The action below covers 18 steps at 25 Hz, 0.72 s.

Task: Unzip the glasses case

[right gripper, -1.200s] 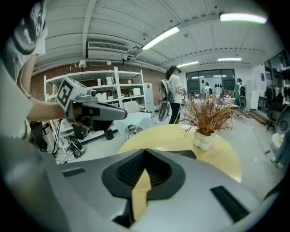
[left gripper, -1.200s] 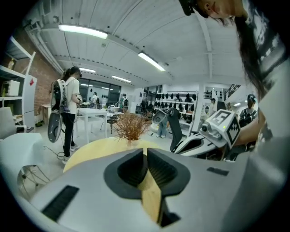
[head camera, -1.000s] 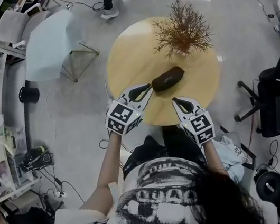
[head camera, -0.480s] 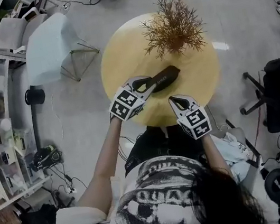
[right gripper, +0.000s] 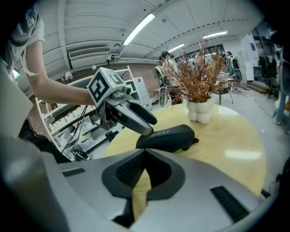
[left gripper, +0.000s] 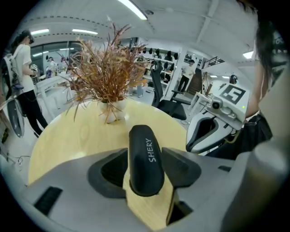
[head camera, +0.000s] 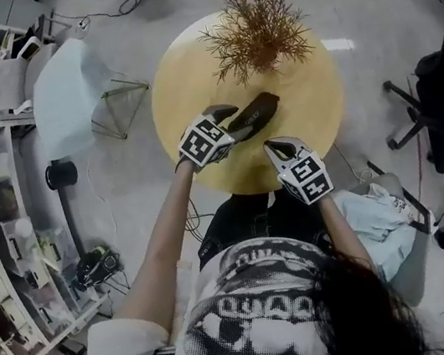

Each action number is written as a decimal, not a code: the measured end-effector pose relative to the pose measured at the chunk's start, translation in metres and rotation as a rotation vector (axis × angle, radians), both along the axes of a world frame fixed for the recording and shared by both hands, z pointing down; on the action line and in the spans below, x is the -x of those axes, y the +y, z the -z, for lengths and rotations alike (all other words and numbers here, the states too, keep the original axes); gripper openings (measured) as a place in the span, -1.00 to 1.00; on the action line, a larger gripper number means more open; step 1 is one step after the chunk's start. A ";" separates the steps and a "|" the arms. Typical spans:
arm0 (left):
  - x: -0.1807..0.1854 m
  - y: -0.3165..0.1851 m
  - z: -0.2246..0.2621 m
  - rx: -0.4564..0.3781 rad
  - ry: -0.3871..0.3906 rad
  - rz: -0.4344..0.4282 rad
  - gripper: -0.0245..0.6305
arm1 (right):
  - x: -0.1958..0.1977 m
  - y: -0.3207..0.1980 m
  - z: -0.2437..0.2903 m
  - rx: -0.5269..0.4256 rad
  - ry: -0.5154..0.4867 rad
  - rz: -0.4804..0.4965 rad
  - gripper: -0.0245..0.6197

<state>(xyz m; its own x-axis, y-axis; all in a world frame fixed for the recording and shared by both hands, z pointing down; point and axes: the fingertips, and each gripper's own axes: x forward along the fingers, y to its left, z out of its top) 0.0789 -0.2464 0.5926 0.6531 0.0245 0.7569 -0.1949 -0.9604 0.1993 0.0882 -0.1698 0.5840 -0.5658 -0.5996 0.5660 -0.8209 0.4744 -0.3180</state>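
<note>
Lying closed on the round table [head camera: 187, 76], the black glasses case [head camera: 256, 112] sits between the left gripper's [head camera: 233, 121] opening jaws; the right gripper [head camera: 278, 147] hovers, jaws together, empty. A white vase [right gripper: 200, 111] holds dried branches [head camera: 254, 29].

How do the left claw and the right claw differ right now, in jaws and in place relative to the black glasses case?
Jaws: the left claw's are opening, with one end of the black oblong glasses case between them; the right claw's are together and empty. Place: the left claw is at the case; the right claw is apart from it, near the round pale wooden table's edge. Both point toward the case.
</note>
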 end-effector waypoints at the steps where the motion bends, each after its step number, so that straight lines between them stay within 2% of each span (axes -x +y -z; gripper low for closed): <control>1: -0.002 -0.001 -0.004 0.017 -0.008 -0.024 -0.21 | 0.000 -0.001 -0.002 0.006 0.003 -0.022 -0.93; 5: -0.011 -0.001 -0.021 0.083 -0.041 -0.137 -0.13 | 0.007 0.001 -0.010 0.042 0.000 -0.116 -0.92; 11: -0.023 0.006 -0.036 0.201 -0.068 -0.266 0.00 | 0.028 0.001 -0.027 0.115 -0.025 -0.207 -0.75; 14: -0.023 0.004 -0.039 0.264 -0.070 -0.257 0.00 | 0.043 -0.001 -0.041 0.171 -0.042 -0.248 -0.57; 18: -0.019 0.007 -0.047 0.465 -0.103 -0.136 -0.04 | 0.058 -0.009 -0.060 0.243 -0.071 -0.352 -0.46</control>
<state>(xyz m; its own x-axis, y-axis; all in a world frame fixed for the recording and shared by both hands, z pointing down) 0.0978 -0.2396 0.6393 0.5426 0.4549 0.7062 -0.1154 -0.7924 0.5990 0.0297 -0.1789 0.6438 -0.3934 -0.6169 0.6816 -0.8911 0.0734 -0.4478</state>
